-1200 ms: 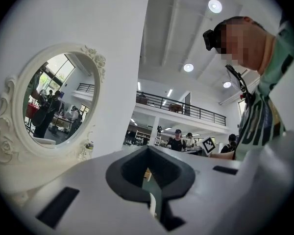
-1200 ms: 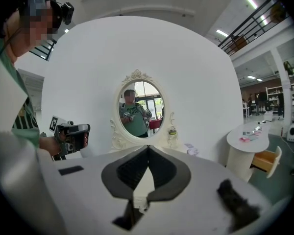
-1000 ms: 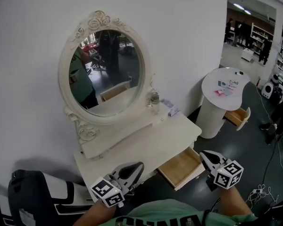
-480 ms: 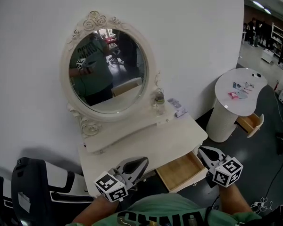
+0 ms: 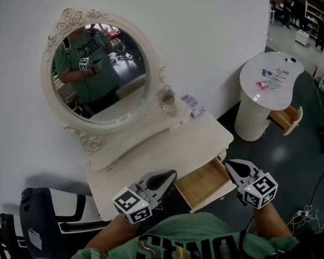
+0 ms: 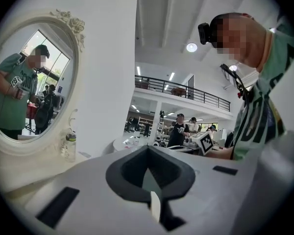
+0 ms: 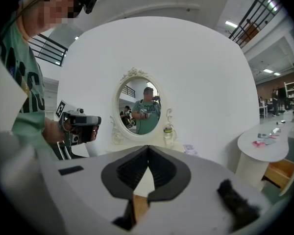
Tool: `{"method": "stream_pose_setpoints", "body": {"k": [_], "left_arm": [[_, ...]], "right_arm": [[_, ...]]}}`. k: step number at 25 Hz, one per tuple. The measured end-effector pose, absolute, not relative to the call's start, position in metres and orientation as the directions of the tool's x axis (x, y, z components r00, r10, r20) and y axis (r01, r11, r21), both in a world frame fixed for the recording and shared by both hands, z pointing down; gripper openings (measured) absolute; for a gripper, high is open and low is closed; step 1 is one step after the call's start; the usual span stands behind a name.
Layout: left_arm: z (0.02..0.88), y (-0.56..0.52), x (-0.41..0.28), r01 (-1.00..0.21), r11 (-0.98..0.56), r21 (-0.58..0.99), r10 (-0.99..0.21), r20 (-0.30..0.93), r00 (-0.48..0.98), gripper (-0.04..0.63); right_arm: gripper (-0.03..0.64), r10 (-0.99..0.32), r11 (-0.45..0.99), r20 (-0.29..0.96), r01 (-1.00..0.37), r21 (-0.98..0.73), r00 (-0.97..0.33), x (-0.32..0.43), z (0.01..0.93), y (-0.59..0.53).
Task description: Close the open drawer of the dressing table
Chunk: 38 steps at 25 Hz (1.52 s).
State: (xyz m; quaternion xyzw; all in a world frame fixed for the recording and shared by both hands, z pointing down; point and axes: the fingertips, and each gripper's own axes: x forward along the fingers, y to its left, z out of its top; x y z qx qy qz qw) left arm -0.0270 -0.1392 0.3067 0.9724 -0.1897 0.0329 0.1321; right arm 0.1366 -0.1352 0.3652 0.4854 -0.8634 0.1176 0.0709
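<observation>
Head view puts the drawer point(image 5: 204, 185) pulled well out of the front of the dressing table point(image 5: 151, 158), on the right side as you face it. Its bare wooden inside is showing, and I can make out nothing in it. So the closing has not begun, and the whole push is left to do.

Your right gripper point(image 5: 230, 166) sits just beside the drawer's right front corner. Its jaws are pressed together with nothing between them (its own view shows the tips meeting). I cannot tell whether it touches the drawer front. Your left gripper point(image 5: 169, 176) hangs before the table's front edge, just left of the drawer, jaws likewise together and empty.

To my eye the right gripper is the better placed: bring its closed tips onto the drawer front and press straight in towards the wall.

Further out, the oval mirror point(image 5: 97, 69) stands at the back of the tabletop with a small bottle point(image 5: 167, 98) beside it. The round white stand point(image 5: 270, 80) off to the right has an open drawer of its own, which is not yours to shut.
</observation>
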Motion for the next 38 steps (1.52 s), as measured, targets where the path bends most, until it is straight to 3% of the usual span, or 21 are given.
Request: {"method": "stream_pose_setpoints", "body": {"k": [11, 18, 35, 38], "left_arm": [[0.367, -0.186, -0.033, -0.138, -0.938, 0.317, -0.085, 0.177, 0.981, 0.003], [0.418, -0.199, -0.037, -0.067, -0.929, 0.363, 0.02, 0.231, 0.973, 0.003], [0.495, -0.162, -0.002, -0.057, -0.91, 0.411, 0.086, 0.322, 0.943, 0.003], [0.505, -0.156, 0.007, -0.044, -0.908, 0.417, 0.109, 0.334, 0.936, 0.003]], "right_arm": [[0.011, -0.9, 0.218, 0.342, -0.958, -0.185, -0.271, 0.136, 0.42, -0.14], [0.011, -0.886, 0.089, 0.425, -0.968, -0.233, -0.184, 0.134, 0.475, -0.136], [0.015, -0.81, 0.122, 0.557, -0.982, -0.144, -0.182, 0.161, 0.566, -0.099], [0.08, -0.774, 0.142, 0.603, -0.981, -0.132, -0.193, 0.164, 0.589, -0.088]]}}
